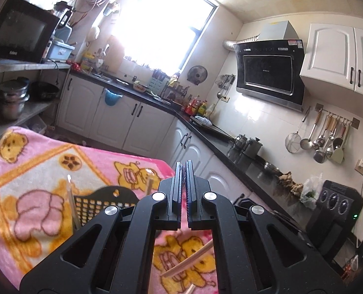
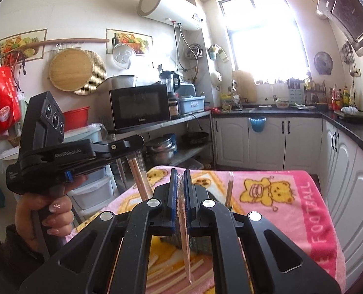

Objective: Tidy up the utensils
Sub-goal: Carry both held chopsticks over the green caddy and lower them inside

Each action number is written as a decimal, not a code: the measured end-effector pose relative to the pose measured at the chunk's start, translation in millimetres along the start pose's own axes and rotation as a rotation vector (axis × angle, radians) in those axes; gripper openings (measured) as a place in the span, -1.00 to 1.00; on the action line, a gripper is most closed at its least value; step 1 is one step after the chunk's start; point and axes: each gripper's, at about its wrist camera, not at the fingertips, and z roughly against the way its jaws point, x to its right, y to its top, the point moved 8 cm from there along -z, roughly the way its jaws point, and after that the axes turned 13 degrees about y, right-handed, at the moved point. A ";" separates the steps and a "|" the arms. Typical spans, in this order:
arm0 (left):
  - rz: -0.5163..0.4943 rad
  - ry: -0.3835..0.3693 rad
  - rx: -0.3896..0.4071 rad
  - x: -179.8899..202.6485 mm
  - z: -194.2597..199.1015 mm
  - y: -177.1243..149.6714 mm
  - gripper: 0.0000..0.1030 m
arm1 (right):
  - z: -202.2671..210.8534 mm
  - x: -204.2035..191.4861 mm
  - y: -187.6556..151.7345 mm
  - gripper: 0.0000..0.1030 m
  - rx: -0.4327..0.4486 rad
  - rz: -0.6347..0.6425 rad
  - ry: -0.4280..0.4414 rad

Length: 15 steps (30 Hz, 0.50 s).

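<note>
**Kid:** Chopsticks! Where are they going?

**Helper:** Into the black basket (image 1: 100, 203). It is sitting on the pink blanket (image 1: 34, 161), near the middle. Some sticks (image 1: 71, 204) are already standing in it.

**Kid:** What is the right claw (image 2: 180, 191) doing?

**Helper:** It is squeezing one wrapped stick (image 2: 185, 240). The stick is pointing down, over the blanket. More loose sticks (image 2: 171, 273) are lying on the blanket under it, near the close edge.

**Kid:** And the left claw (image 1: 184, 183)?

**Helper:** Its two sides are pressed together. I am seeing nothing between them here. In the right camera it (image 2: 122, 150) is up high by the left edge of the blanket, and sticks (image 2: 137, 181) are showing under it. I cannot tell if it is holding them.

**Kid:** What comes next?

**Helper:** I am guessing the right claw is carrying its stick to the basket. It needs to line the stick up over the opening, keep it straight up, then let go.
</note>
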 end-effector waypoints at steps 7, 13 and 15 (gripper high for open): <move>-0.010 0.007 0.041 0.2 -3.8 26.3 -0.98 | -4.9 4.3 24.3 -0.89 0.036 0.024 -0.003; -0.003 0.007 0.061 1.2 -11.6 43.3 -0.98 | -11.5 7.0 44.7 -0.89 0.061 0.053 -0.011; 0.001 0.012 0.068 -0.4 -15.1 49.2 -0.98 | -14.4 8.2 50.2 -0.89 0.069 0.059 -0.014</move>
